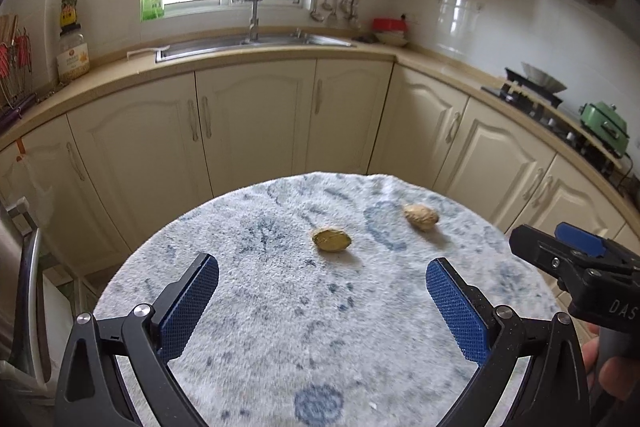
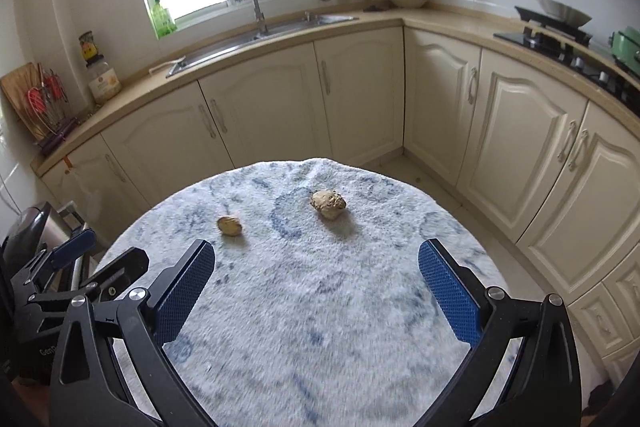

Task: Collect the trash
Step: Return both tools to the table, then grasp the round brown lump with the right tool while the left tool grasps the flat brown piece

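Two tan walnut-like shell pieces lie on a round table with a white-and-blue fluffy cover (image 1: 280, 327). The nearer left piece (image 1: 331, 239) also shows in the right wrist view (image 2: 229, 225). The farther right piece (image 1: 420, 216) also shows there (image 2: 328, 203). My left gripper (image 1: 322, 269) is open and empty, just short of the left piece. My right gripper (image 2: 316, 255) is open and empty above the table (image 2: 320, 327), short of both pieces. The right gripper's body shows at the right edge of the left wrist view (image 1: 576, 259).
Cream kitchen cabinets (image 1: 248, 127) wrap around behind the table, with a sink (image 1: 248, 43) under a window and a stove (image 1: 532, 95) at the right. A metal bin or appliance (image 2: 36, 231) stands left of the table.
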Action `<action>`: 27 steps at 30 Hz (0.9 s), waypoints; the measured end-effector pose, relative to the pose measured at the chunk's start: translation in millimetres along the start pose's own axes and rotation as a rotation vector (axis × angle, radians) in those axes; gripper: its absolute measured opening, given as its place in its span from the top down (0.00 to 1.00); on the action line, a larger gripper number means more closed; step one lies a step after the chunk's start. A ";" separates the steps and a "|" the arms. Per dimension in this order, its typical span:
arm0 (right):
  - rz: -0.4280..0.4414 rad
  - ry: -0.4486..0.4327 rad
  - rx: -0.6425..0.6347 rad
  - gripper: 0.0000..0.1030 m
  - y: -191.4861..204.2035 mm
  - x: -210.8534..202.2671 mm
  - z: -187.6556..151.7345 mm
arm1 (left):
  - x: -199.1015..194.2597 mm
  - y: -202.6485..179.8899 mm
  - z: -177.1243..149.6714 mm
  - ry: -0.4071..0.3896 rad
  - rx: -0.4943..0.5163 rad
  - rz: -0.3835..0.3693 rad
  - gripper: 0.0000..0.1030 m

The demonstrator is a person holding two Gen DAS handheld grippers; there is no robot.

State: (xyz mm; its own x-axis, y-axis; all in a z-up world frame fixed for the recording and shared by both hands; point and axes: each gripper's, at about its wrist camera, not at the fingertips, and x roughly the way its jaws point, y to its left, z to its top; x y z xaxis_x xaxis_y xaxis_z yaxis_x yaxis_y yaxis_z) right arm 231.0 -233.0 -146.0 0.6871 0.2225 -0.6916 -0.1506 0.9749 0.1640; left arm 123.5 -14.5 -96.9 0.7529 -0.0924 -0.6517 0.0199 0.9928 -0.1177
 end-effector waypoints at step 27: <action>-0.004 0.183 -0.105 0.68 0.2 158.5 14.6 | 183.0 2.1 45.3 0.173 0.033 -0.028 0.65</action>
State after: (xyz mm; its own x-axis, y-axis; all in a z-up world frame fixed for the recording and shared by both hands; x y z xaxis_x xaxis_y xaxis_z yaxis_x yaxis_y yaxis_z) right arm 350.2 -197.7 -245.3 0.5487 0.2069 -0.8100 -0.2276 0.9693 0.0935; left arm 291.1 -25.8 -182.4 0.6274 -0.1291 -0.7679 0.0633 0.9914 -0.1149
